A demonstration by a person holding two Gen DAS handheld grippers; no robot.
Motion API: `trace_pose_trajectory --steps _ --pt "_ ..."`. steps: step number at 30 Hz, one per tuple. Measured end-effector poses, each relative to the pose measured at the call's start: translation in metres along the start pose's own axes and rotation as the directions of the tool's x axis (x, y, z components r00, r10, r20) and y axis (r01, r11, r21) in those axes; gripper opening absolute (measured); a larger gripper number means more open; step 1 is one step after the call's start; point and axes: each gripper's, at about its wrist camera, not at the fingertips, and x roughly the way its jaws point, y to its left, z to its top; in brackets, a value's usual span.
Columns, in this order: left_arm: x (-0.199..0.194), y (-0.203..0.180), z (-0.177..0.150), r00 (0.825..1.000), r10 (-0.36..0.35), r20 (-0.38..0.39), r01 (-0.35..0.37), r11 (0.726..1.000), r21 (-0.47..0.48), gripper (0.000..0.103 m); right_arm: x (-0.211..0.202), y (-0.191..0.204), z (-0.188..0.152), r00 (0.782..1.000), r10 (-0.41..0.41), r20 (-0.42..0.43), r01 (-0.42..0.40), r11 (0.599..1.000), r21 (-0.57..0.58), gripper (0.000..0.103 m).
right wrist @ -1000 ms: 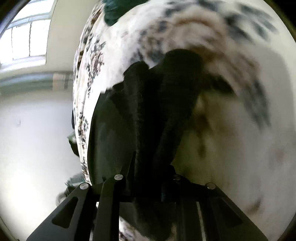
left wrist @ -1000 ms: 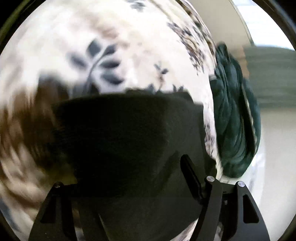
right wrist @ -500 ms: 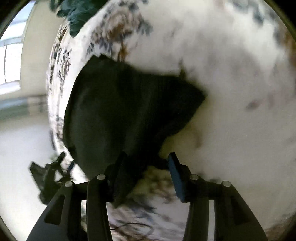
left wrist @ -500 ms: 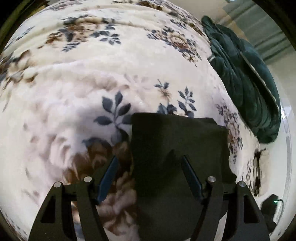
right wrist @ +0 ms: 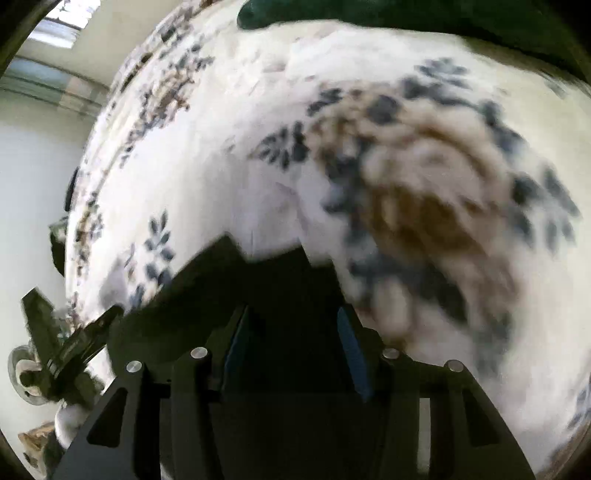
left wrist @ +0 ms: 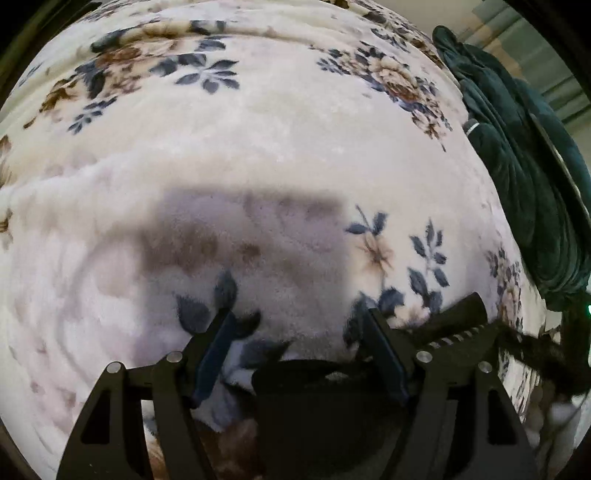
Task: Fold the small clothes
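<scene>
A small black garment (left wrist: 314, 402) lies on the floral blanket (left wrist: 258, 147), low in the left wrist view, under and behind my left gripper (left wrist: 299, 325). That gripper is open and empty, its fingers apart above the blanket. In the right wrist view the same black garment (right wrist: 258, 291) lies flat just ahead of and beneath my right gripper (right wrist: 291, 317), which is open and holds nothing. The other gripper (left wrist: 461, 321) shows at the right of the left wrist view.
A dark green quilted cover (left wrist: 524, 155) lies bunched along the bed's right edge; it also shows at the top of the right wrist view (right wrist: 369, 14). The bed's edge and a pale floor (right wrist: 29, 184) lie left. A dark object (right wrist: 55, 354) sits by the bed's corner.
Both grippers opened and let go of the black garment, which now lies on the blanket. The left gripper has pulled back, so the garment sits lower in its view.
</scene>
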Motion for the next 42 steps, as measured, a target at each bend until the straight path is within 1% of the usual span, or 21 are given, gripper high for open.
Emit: trace_pose_trajectory --steps 1,2,3,10,13,15,16,18,19,22,24,25,28,29,30,32,34,37,38,39,42 --pt "-0.002 0.0 -0.002 1.0 0.002 0.002 -0.002 1.0 0.006 0.07 0.002 0.006 0.004 1.0 -0.008 0.018 0.008 1.0 -0.03 0.036" --pt "-0.005 0.001 -0.006 1.0 0.0 0.004 0.0 1.0 0.005 0.07 0.001 0.011 0.002 0.999 -0.021 0.037 0.023 0.998 -0.059 0.009" --pt "-0.009 0.002 -0.009 1.0 -0.007 0.007 0.007 1.0 -0.004 0.07 -0.001 0.017 0.002 0.997 -0.041 0.059 0.046 0.995 -0.087 0.007" --pt "-0.029 0.011 -0.017 0.998 0.009 0.061 -0.009 1.0 -0.013 0.07 -0.027 0.036 0.007 0.976 -0.099 0.193 0.127 0.982 -0.139 0.005" --pt "-0.043 0.019 -0.026 0.997 -0.028 0.075 0.032 0.998 -0.06 0.07 -0.003 0.036 0.017 0.989 -0.115 0.095 0.129 0.979 -0.156 0.005" --pt "-0.053 0.024 -0.038 0.994 -0.072 0.08 0.079 0.993 -0.087 0.071 0.004 0.028 0.019 0.996 -0.084 0.015 0.086 0.989 -0.124 0.007" --pt "-0.057 0.028 -0.049 0.99 -0.117 0.078 0.125 0.986 -0.113 0.072 -0.001 0.017 0.019 0.999 -0.038 -0.025 0.036 0.996 -0.076 0.012" --pt "-0.059 0.037 -0.07 0.977 -0.208 0.056 0.215 0.961 -0.177 0.078 -0.02 -0.008 0.014 0.997 0.063 -0.047 -0.063 0.998 -0.008 0.041" --pt "-0.057 0.04 -0.085 0.96 -0.277 0.033 0.277 0.935 -0.219 0.078 -0.03 -0.021 0.008 0.993 0.11 -0.051 -0.11 0.994 0.008 0.055" --pt "-0.039 0.036 -0.115 0.923 -0.383 -0.033 0.36 0.89 -0.281 0.078 -0.033 -0.06 -0.019 0.98 0.148 -0.134 -0.144 0.989 0.032 0.062" --pt "-0.023 0.028 -0.126 0.907 -0.416 -0.069 0.382 0.88 -0.284 0.078 -0.016 -0.075 -0.035 0.963 0.154 -0.221 -0.149 0.988 0.042 0.062" --pt "-0.013 0.022 -0.13 0.905 -0.416 -0.09 0.377 0.883 -0.281 0.078 -0.006 -0.082 -0.044 0.945 0.198 -0.26 -0.189 0.98 0.061 0.062" --pt "-0.009 0.012 -0.129 0.909 -0.414 -0.052 0.39 0.886 -0.251 0.074 0.009 -0.09 -0.06 0.903 0.339 -0.264 -0.317 0.94 0.124 0.063" --pt "-0.011 0.007 -0.126 0.908 -0.418 -0.034 0.401 0.888 -0.225 0.049 0.012 -0.088 -0.064 0.895 0.366 -0.253 -0.344 0.93 0.13 0.063" --pt "-0.014 0.002 -0.121 0.91 -0.412 -0.041 0.398 0.898 -0.186 0.028 0.013 -0.086 -0.068 0.892 0.38 -0.244 -0.358 0.924 0.131 0.06" --pt "-0.02 -0.001 -0.11 0.907 -0.417 -0.058 0.406 0.902 -0.148 0.026 0.019 -0.08 -0.08 0.882 0.397 -0.253 -0.371 0.917 0.143 0.02" --pt "-0.028 -0.005 -0.094 0.908 -0.41 -0.083 0.401 0.91 -0.104 0.025 0.01 -0.076 -0.093 0.887 0.417 -0.201 -0.383 0.905 0.185 0.019" --pt "-0.032 -0.005 -0.062 0.916 -0.383 -0.119 0.385 0.923 -0.01 0.025 -0.011 -0.073 -0.115 0.859 0.496 -0.125 -0.45 0.849 0.277 0.018" --pt "-0.026 -0.003 -0.057 0.919 -0.366 -0.148 0.37 0.929 0.003 0.033 -0.015 -0.071 -0.122 0.878 0.46 -0.129 -0.417 0.87 0.264 0.018" --pt "-0.02 -0.002 -0.052 0.933 -0.312 -0.179 0.32 0.947 0.016 0.049 -0.015 -0.074 -0.128 0.897 0.418 -0.142 -0.373 0.89 0.264 0.02" --pt "-0.031 0.001 -0.057 0.958 -0.23 -0.172 0.243 0.968 0.059 0.062 -0.021 -0.089 -0.146 0.962 0.231 -0.142 -0.184 0.941 0.283 0.037"
